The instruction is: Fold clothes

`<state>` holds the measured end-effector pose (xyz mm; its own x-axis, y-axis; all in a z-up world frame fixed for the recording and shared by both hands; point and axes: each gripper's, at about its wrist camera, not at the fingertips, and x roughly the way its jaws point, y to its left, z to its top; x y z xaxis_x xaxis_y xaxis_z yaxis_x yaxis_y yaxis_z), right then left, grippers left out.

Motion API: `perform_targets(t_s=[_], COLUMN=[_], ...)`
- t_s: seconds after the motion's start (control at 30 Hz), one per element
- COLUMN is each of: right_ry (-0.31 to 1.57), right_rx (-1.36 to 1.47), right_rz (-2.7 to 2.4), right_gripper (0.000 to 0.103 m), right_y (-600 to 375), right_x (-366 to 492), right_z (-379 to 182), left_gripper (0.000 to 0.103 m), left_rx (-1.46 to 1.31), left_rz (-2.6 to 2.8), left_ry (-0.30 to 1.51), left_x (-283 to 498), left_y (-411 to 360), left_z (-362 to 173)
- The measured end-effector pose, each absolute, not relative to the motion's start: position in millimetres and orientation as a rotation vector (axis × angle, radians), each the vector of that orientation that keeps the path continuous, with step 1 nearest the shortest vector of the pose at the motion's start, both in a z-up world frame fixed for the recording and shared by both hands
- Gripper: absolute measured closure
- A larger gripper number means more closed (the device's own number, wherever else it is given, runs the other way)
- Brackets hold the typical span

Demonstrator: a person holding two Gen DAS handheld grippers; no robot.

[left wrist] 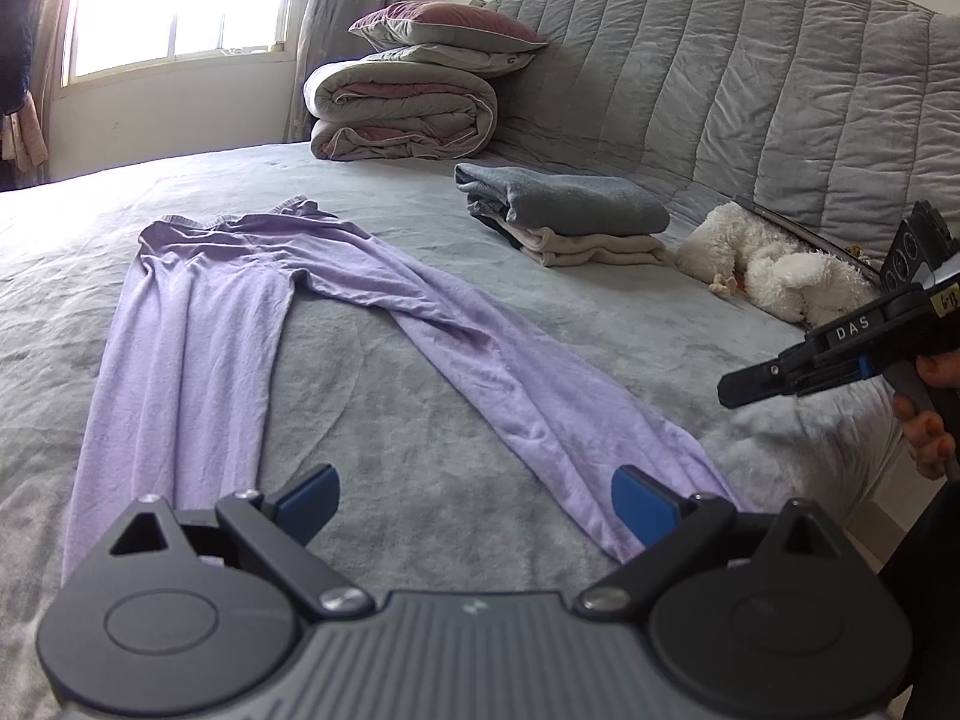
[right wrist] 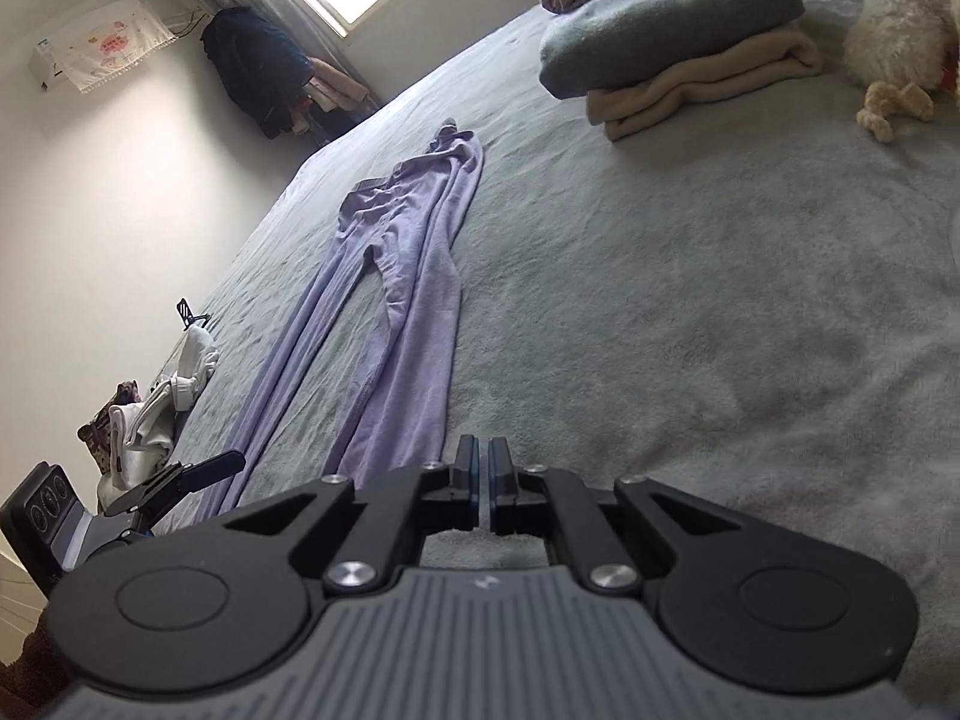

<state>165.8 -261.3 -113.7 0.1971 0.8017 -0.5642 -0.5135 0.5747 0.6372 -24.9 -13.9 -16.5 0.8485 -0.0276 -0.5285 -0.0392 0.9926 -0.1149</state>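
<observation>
The bed point(left wrist: 480, 360) carried everything under its grey plush cover, with the quilted headboard point(left wrist: 750, 78) at the far right; a rolled duvet point(left wrist: 402, 114) topped by two pillows point(left wrist: 444, 24) sat at the far end below the window point(left wrist: 180, 0). The lilac trousers point(left wrist: 198, 324) lay flat on the cover, waistband far and both legs spread apart toward me, the cuffs nearest my grippers; right of them stood a folded stack point(left wrist: 564, 216), a grey garment over a beige one, and further right a white plush toy point(left wrist: 774, 270) lay beside the headboard. My left gripper point(left wrist: 474, 501) hovered above the gap between the two cuffs, its blue pads spread wide and holding nothing; my right gripper point(right wrist: 483, 480) hung over bare cover just right of the nearer leg, its pads almost together with only a thin slit between, nothing caught in them.
</observation>
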Motion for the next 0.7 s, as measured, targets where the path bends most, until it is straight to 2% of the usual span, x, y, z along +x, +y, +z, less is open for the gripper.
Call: perform_targets(t_s=[0.13, 0.2, 0.23, 0.27, 0.33, 0.5, 0.57, 0.7], right_ry=[1.103, 1.156, 1.169, 1.172, 1.173, 1.16, 1.151, 1.144], right_rx=[0.408, 0.462, 0.485, 0.502, 0.499, 0.45, 0.448, 0.422], right_rz=[1.016, 1.058, 1.076, 1.092, 1.108, 1.145, 1.158, 1.19], right_gripper=[0.085, 0.069, 0.052, 0.043, 0.038, 0.039, 0.044, 0.068], right_y=[-251.6, -245.3, -243.1, -241.7, -237.2, -224.2, -220.5, -213.1], right_x=[165.6, 165.2, 164.6, 163.7, 161.7, 156.1, 155.6, 152.7], right_z=[-124.1, -129.3, -130.1, -128.7, -125.8, -125.0, -127.9, -134.0], left_gripper=[0.005, 0.005, 0.005, 0.005, 0.005, 0.005, 0.005, 0.005], left_rx=[-0.128, -0.127, -0.127, -0.126, -0.126, -0.128, -0.125, -0.128], left_rz=[0.013, 0.011, 0.009, 0.008, 0.008, 0.004, 0.001, 0.004], left_ry=[0.554, 0.553, 0.554, 0.554, 0.552, 0.549, 0.549, 0.546], left_x=[-25.3, -25.3, -25.7, -26.0, -26.4, -26.8, -26.3, -26.9], left_y=[-13.0, -12.7, -12.7, -12.8, -12.8, -13.9, -14.9, -13.7], left_z=[-16.3, -16.3, -16.4, -16.4, -16.1, -15.3, -15.3, -14.4])
